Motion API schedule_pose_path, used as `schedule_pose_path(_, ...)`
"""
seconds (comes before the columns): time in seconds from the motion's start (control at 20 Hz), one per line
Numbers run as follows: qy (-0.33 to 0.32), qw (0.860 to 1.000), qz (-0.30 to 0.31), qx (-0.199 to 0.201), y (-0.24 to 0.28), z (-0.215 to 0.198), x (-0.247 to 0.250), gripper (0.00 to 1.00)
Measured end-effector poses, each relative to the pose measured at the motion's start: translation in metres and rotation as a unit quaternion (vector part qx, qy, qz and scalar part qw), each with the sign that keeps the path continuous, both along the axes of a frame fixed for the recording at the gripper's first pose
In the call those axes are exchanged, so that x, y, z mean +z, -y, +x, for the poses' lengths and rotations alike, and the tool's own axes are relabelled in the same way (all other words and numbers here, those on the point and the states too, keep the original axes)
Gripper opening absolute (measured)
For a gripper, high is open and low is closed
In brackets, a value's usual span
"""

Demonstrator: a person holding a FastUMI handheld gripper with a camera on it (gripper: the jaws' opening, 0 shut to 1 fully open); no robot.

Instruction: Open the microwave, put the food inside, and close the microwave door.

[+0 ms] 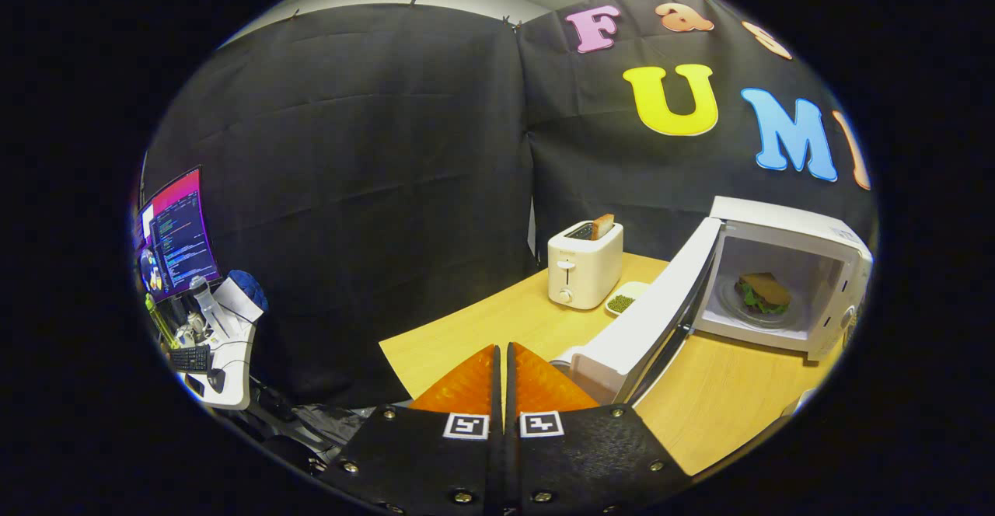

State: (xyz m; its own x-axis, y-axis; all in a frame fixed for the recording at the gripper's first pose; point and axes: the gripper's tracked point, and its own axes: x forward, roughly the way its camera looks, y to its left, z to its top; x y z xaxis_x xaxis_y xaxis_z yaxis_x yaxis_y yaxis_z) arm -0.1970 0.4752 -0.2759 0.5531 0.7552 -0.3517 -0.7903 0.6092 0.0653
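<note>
A white microwave point(801, 228) stands at the right end of the wooden table point(723, 407), and its door point(657, 314) is swung wide open toward me. Inside, on the glass turntable, lies the food point(764, 292), a sandwich with green leaves. My gripper point(503, 357) is shut, its two orange fingers point(466, 388) pressed together with nothing between them. It hovers over the table's near left part, just left of the open door's outer edge, not touching it.
A white toaster point(584, 266) with a slice of bread in it stands at the back of the table. A small dish of green peas point(622, 301) sits beside it, behind the door. Off the table to the left are a monitor point(175, 232) and a cluttered desk.
</note>
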Motion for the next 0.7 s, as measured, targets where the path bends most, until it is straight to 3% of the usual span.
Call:
schedule_pose_path(0.45,0.007,1.0,-0.001,-0.023,0.048,0.006,0.004,0.0)
schedule_pose_path(0.7,-0.004,0.998,0.004,-0.066,0.106,0.018,0.008,0.01)
